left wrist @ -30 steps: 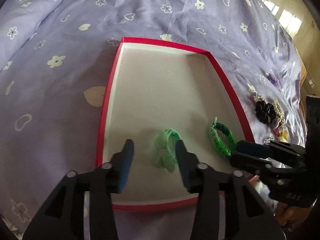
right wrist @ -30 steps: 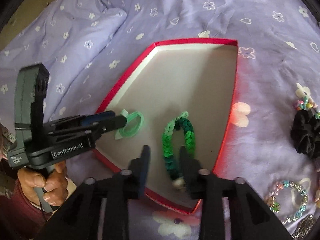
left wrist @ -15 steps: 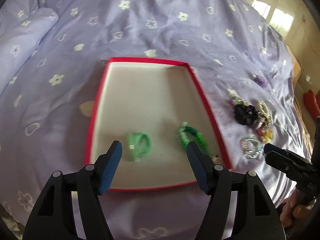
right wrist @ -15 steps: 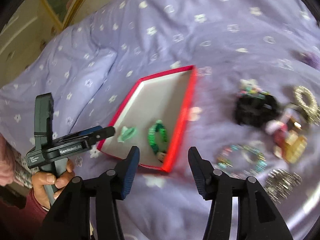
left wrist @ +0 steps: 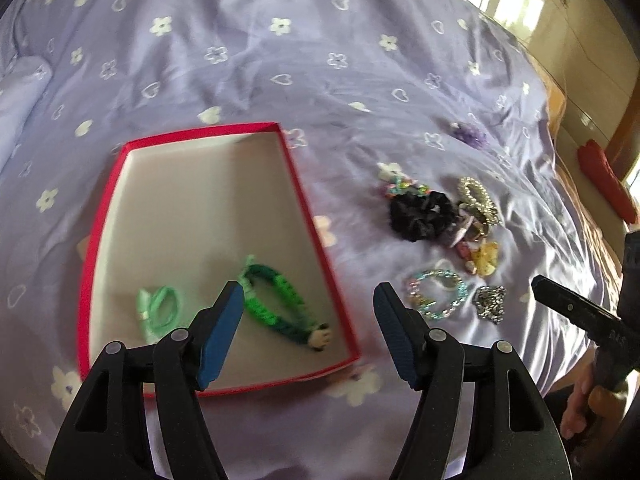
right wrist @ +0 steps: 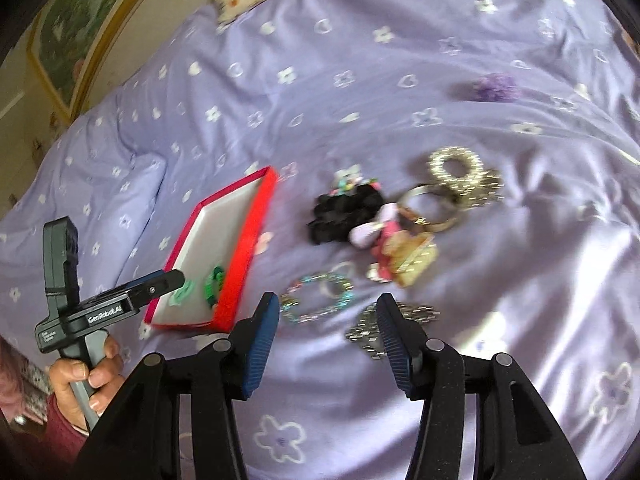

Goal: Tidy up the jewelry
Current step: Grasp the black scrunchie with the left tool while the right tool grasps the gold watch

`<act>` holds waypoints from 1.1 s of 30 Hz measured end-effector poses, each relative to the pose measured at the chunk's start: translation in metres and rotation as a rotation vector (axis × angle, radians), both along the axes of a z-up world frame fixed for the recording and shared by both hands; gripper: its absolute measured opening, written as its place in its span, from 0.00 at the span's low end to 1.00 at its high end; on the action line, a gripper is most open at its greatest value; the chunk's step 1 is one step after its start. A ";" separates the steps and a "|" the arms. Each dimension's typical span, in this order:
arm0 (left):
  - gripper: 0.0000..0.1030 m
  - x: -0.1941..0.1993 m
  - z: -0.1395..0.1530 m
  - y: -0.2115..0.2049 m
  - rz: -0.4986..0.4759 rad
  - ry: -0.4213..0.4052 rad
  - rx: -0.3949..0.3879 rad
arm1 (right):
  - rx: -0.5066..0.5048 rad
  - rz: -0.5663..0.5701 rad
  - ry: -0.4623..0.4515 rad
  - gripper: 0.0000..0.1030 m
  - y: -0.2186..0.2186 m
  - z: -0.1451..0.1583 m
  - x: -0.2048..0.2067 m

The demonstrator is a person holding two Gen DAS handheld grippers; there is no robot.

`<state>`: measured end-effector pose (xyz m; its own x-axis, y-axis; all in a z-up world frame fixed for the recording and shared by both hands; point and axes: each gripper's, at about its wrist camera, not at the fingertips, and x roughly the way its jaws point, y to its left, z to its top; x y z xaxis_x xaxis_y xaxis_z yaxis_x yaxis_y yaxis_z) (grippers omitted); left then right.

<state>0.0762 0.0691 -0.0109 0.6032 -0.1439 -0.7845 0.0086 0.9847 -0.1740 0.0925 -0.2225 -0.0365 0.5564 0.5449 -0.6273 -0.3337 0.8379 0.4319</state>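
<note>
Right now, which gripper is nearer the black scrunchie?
Right. The right gripper hangs open over the bedspread just short of the black scrunchie; the left gripper is by the red tray.

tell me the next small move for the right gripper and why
Probably ease the right gripper forward and down over the beaded bracelet, then close on it. Its jaws stand open with nothing between them, and that bracelet lies loose on the bedspread just ahead of the fingertips. The red box holds only the two green bracelets so far.

Right claw [right wrist: 324,336] gapes empty above beaded bracelet [right wrist: 318,298]; red box [right wrist: 244,256] lies left.
</note>
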 end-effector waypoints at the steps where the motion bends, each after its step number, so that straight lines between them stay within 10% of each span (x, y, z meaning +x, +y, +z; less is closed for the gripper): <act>1: 0.65 0.002 0.001 -0.004 -0.006 -0.001 0.001 | 0.000 -0.009 -0.001 0.51 -0.003 -0.001 0.001; 25: 0.62 0.123 -0.042 -0.083 -0.157 0.146 -0.001 | -0.033 -0.183 0.163 0.33 -0.027 -0.038 0.105; 33: 0.25 0.148 -0.066 -0.099 -0.187 0.182 -0.017 | -0.073 -0.194 0.165 0.16 -0.022 -0.052 0.121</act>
